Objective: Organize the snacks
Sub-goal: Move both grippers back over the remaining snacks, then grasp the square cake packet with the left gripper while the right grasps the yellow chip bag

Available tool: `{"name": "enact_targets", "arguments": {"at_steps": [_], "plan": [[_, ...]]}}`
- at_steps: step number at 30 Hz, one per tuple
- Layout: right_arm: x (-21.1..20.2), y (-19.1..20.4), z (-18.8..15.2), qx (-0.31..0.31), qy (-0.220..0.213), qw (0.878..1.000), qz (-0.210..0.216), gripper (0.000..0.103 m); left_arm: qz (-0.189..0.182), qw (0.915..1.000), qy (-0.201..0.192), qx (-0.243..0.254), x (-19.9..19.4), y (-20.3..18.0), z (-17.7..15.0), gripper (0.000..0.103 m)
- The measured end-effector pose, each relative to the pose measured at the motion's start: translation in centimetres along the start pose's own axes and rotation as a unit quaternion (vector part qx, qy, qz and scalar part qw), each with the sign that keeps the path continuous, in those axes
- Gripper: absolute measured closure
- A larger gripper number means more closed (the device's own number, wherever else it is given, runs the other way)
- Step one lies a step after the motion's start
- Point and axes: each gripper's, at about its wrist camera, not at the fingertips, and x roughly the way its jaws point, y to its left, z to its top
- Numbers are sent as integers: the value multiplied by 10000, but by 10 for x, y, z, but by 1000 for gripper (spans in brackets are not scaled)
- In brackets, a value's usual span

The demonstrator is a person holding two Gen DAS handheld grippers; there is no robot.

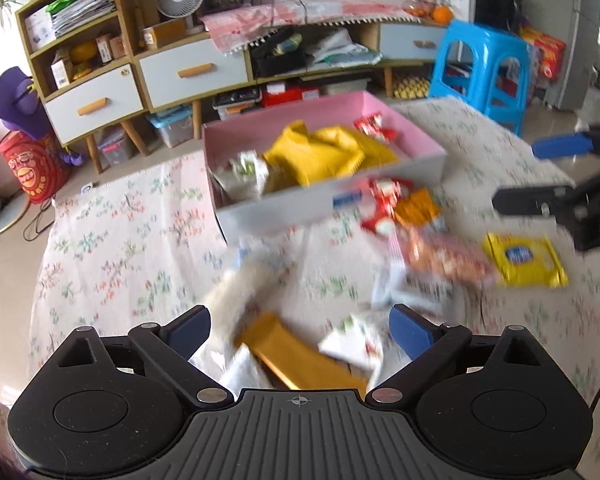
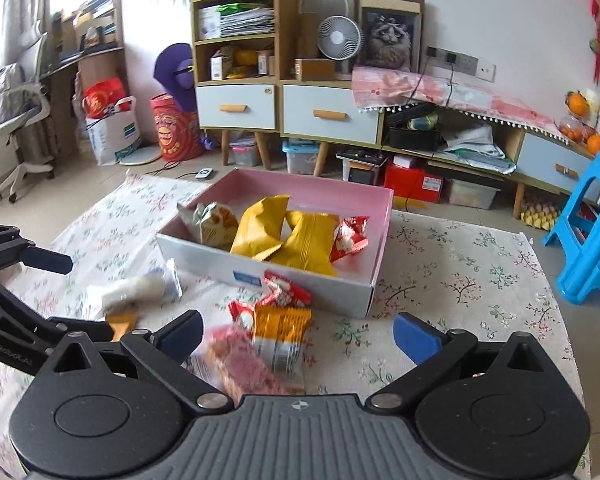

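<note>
On the floral tablecloth [image 2: 460,272], pink box [image 2: 320,196], scattered snacks [image 2: 280,328].

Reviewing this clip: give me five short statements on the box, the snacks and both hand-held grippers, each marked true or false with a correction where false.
1. The pink-lined box already holds yellow snack bags. True.
2. The left hand-held gripper is shut on a packet. False: its jaws are wide apart, hovering over the gold packet, gripping nothing.
3. The right hand-held gripper is open. True.
4. Every snack is already in the box. False: several lie on the floral tablecloth, including a yellow packet and a white rice roll.
5. The box is closed with a lid. False: it stands open, with no lid in view.
</note>
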Motion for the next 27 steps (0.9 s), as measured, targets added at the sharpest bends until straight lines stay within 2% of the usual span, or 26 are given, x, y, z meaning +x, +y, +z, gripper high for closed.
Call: {"name": "enact_targets", "arguments": {"at_steps": [8,15,22,27], "plan": [[-5,-4,-27,-134,162,9998,18,10,-131,9998,36,163,-9,-13,-37,6],[-14,-8,-51,-386,199,9990,-41,10,-272,9996,2,-124,-13,-17,-64,6],[-8,-16,-80,-460,491,9977,-118,10,-277,9992,52,-266,-7,-27,-95,6],[6,-17,-96,-582,788,9952,-87,10,-225,9989,-216,-352,-9,-32,-110,6]]}}
